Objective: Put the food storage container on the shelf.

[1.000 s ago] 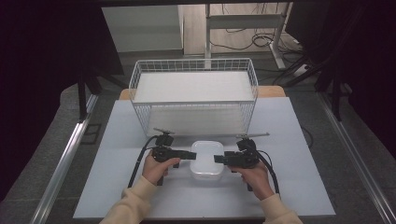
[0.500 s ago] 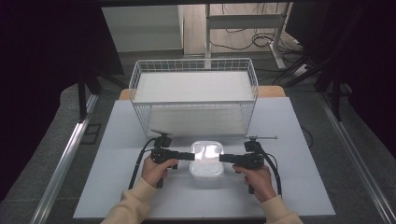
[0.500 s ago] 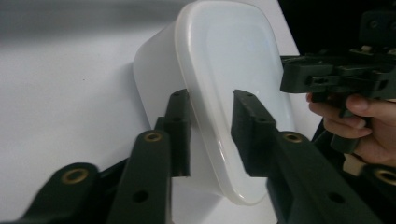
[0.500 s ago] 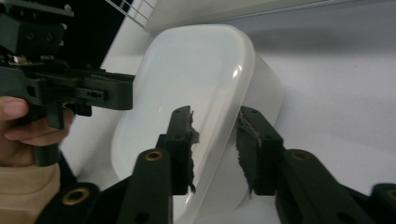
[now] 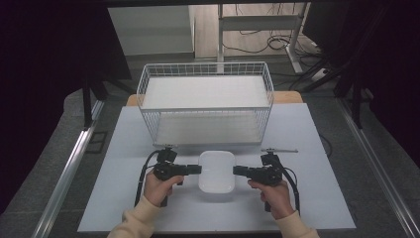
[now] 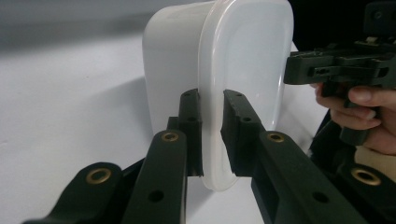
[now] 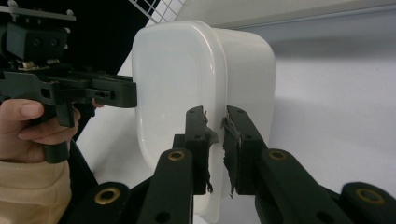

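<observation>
A white lidded container [image 5: 216,171] lies on the pale bench [image 5: 124,148], toward its near edge, with a white wire basket [image 5: 205,106] standing at its 12 o'clock, well apart from the near edge. The left gripper [image 5: 195,169] comes in from the container's 9 o'clock and the right gripper [image 5: 236,171] from its 3 o'clock, each held level in a hand. In the left gripper view the fingers [image 6: 189,126] have just been closing and now pinch the rim of the container's lid [image 6: 243,84] narrowly between them. In the right gripper view the fingers [image 7: 196,140], likewise just closed, clamp the opposite rim of the container [image 7: 173,79]; their pads look frayed. Each gripper view shows the other gripper across the container, at 2 o'clock and 10 o'clock.
</observation>
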`<state>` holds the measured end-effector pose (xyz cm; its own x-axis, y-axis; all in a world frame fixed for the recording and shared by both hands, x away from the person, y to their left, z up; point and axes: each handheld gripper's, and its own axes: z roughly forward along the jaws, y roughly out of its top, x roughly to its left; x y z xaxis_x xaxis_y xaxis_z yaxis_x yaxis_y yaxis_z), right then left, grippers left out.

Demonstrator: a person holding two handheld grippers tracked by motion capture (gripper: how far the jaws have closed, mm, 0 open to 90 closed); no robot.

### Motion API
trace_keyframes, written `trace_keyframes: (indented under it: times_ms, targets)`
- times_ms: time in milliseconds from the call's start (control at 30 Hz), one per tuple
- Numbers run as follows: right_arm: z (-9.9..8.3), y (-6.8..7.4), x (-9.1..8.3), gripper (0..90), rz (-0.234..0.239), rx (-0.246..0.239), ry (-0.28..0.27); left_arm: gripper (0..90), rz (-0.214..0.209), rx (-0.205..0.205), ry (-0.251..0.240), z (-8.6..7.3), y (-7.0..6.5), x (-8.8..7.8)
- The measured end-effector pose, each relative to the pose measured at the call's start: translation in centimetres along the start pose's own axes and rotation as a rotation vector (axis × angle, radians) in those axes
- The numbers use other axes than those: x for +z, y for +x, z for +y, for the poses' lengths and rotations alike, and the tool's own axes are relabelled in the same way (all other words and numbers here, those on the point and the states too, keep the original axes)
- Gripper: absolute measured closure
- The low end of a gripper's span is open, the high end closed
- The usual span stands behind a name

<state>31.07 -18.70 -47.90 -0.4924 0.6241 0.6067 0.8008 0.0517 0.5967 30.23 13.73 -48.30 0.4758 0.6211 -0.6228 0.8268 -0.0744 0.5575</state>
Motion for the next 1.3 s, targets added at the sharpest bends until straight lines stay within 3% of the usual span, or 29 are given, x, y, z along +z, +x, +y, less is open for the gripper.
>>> trace_keyframes:
  times_ms: [400,633,900,1033,1300]
  targets:
    - [0.3,0.5,-0.7,79.6,0.023,-0.056,-0.034,80.3,-0.033,0.037,-0.042,0.3,-0.9,-1.2]
    - [1.0,1.3,-1.5,79.6,0.025,-0.107,-0.062,80.6,-0.013,0.089,-0.067,0.9,-2.2,-2.1]
    - [3.4,3.0,-3.1,79.6,0.030,-0.187,-0.109,80.9,-0.001,0.154,-0.101,2.9,-4.0,-3.6]
    - [4.8,4.3,-4.2,79.6,0.028,-0.224,-0.133,80.9,0.003,0.202,-0.135,4.5,-5.4,-5.1]
    - [8.0,6.7,-5.7,79.6,0.030,-0.291,-0.181,80.9,0.016,0.256,-0.183,7.3,-7.4,-7.5]
